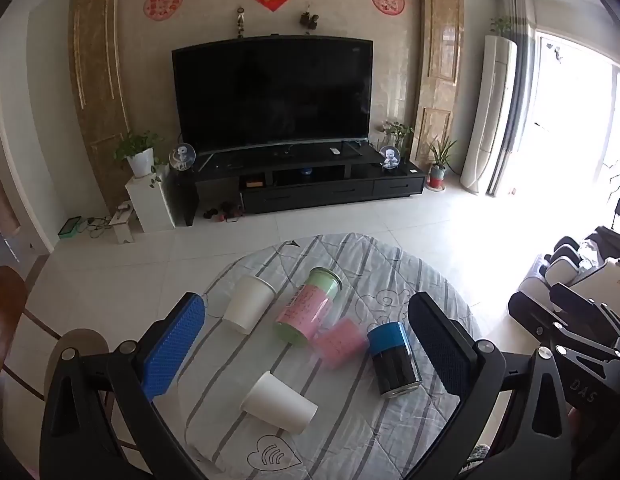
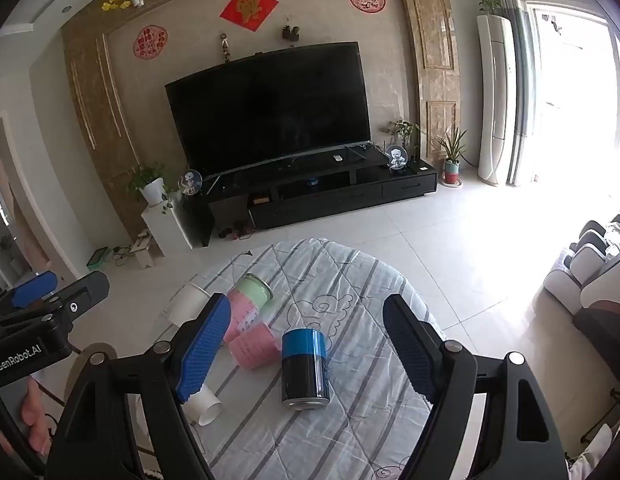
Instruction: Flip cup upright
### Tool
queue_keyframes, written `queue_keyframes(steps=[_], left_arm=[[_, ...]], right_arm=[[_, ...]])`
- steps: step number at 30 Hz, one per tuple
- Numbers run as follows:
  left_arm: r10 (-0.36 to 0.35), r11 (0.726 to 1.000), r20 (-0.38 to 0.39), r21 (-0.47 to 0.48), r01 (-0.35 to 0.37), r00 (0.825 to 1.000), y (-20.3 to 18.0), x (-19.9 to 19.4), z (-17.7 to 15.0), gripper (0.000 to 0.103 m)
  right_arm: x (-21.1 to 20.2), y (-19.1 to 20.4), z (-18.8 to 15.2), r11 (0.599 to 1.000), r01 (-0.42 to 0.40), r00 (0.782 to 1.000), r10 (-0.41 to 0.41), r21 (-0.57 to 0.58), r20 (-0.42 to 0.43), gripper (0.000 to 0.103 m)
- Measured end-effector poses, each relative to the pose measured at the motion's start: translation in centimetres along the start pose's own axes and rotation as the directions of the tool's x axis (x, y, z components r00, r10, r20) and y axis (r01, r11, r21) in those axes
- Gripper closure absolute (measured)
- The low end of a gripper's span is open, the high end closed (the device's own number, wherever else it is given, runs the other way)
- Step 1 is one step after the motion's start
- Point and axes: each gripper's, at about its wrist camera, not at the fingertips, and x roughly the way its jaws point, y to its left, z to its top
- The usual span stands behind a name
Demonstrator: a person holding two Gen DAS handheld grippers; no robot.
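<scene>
Several cups lie on their sides on a round table with a striped cloth [image 1: 390,272]. There are two white paper cups [image 1: 248,304] [image 1: 279,402], a green and pink cup [image 1: 308,306], a small pink cup [image 1: 340,342] and a blue and black cup [image 1: 394,360]. My left gripper [image 1: 306,350] is open and empty above them. My right gripper [image 2: 306,354] is open and empty, above the blue and black cup [image 2: 304,368]. The pink cup [image 2: 254,346], the green and pink cup [image 2: 250,300] and a white cup [image 2: 188,304] lie to its left. The near white cup [image 2: 204,408] is partly hidden behind its left finger.
A TV [image 1: 272,94] on a black stand [image 1: 310,184] is against the far wall across a tiled floor. A wooden chair [image 1: 6,312] stands left of the table. A sofa [image 2: 590,276] is at the right. The other gripper [image 1: 570,320] shows at the right edge.
</scene>
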Motion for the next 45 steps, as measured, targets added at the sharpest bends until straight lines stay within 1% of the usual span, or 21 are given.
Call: queue_keyframes(steps=[2,7,8,13,16,21,22,34,45], left_arm=[[0.011,1.000,-0.002,0.012,-0.011,1.000,-0.1,0.0,0.0,0.000],[0.006,1.000,0.001,0.003,-0.006,1.000,0.2,0.0,0.1,0.000],[0.005,1.000,0.002,0.003,-0.005,1.000,0.2,0.0,0.1,0.000],[0.007,1.000,0.003,0.001,-0.007,1.000,0.2,-0.1,0.2,0.000],[0.015,1.000,0.004,-0.002,-0.015,1.000,0.5,0.1,-0.1,0.000],[0.012,1.000,0.001,-0.006,-0.012,1.000,0.0,-0.2,0.2,0.000],[0.014,1.000,-0.002,-0.005,-0.014,1.000,0.0,-0.1,0.3,0.000],[0.013,1.000,-0.001,-0.006,-0.013,1.000,-0.2,-0.2,0.3,0.000],[0.011,1.000,0.007,-0.004,-0.011,1.000,-0.4,-0.5,0.1,0.000]], right_arm=[[0.0,0.0,0.0,1.000,-0.001,1.000,0.001,0.000,-0.002,0.023],[-0.2,-0.3,0.0,1.000,-0.001,1.000,0.001,0.003,0.002,0.023],[0.4,0.0,-0.3,1.000,0.007,1.000,-0.007,-0.006,-0.006,0.023],[0.2,-0.2,-0.6,1.000,0.000,1.000,0.000,-0.007,-0.002,0.023],[0.6,-0.1,-0.6,1.000,0.009,1.000,-0.009,-0.008,-0.007,0.023],[1.0,0.1,-0.8,1.000,0.010,1.000,-0.010,-0.012,-0.013,0.023],[0.5,0.0,-0.3,1.000,0.009,1.000,-0.010,-0.014,-0.017,0.023],[0.0,0.3,-0.4,1.000,-0.005,1.000,0.004,-0.030,-0.021,0.023],[-0.3,0.4,-0.1,0.999,0.002,1.000,-0.003,-0.035,-0.023,0.023]])
